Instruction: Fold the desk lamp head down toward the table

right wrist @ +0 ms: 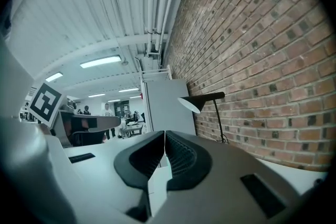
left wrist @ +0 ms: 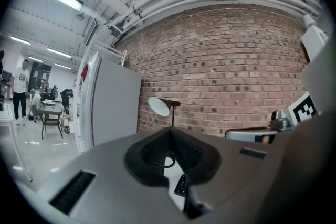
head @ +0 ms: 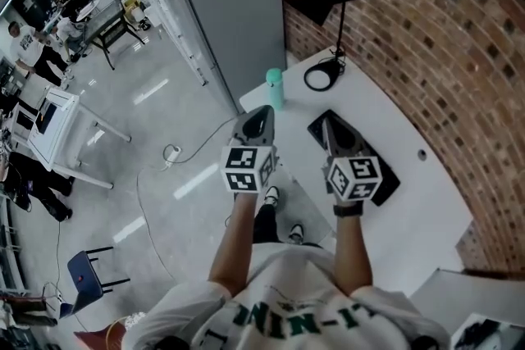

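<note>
Open grey floor [head: 156, 143] lay left of the white table [head: 410, 201], whose far side hugged the brick wall [head: 443, 29]. The left gripper [head: 262, 111], jaws pressed together, hung at the table's left edge beside a teal bottle [head: 274, 88]; the right gripper [head: 326, 120], likewise closed and empty, hung over mid-table. The desk lamp [head: 324, 6] stood beyond them by the wall, head raised.
</note>
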Motion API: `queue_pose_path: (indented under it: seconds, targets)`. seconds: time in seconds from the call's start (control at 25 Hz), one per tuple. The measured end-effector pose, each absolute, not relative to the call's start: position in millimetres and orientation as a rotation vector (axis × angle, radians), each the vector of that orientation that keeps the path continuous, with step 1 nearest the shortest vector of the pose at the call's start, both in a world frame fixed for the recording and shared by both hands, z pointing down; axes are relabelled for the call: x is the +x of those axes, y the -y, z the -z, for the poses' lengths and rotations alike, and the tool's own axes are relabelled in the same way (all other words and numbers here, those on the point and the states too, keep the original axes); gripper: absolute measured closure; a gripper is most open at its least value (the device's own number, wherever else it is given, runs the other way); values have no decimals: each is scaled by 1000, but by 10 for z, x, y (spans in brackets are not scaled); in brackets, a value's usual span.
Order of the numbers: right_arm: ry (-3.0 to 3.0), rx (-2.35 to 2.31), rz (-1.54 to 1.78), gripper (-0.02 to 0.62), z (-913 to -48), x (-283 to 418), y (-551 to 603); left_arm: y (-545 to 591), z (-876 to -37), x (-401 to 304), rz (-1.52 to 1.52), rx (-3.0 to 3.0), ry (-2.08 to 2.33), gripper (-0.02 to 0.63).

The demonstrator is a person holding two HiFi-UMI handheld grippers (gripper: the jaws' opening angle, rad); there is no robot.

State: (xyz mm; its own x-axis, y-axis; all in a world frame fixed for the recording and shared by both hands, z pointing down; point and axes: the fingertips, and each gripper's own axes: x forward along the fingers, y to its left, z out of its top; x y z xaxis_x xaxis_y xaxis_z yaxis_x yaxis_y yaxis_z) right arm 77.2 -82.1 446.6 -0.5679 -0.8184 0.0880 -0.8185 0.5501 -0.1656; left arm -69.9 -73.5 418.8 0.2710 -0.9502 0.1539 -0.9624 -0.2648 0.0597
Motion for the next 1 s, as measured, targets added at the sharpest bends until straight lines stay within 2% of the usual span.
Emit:
queue_pose_path:
  seconds: [0.56,1.0]
  targets:
    - [2753,1520,-200,589,-4235,455,1958,2171,-3976,-709,-84,2522,1618,603]
    - [2673,1623,-208,589,-4255,605,2611,2977,-3902,-486,-53,2596,1444,528]
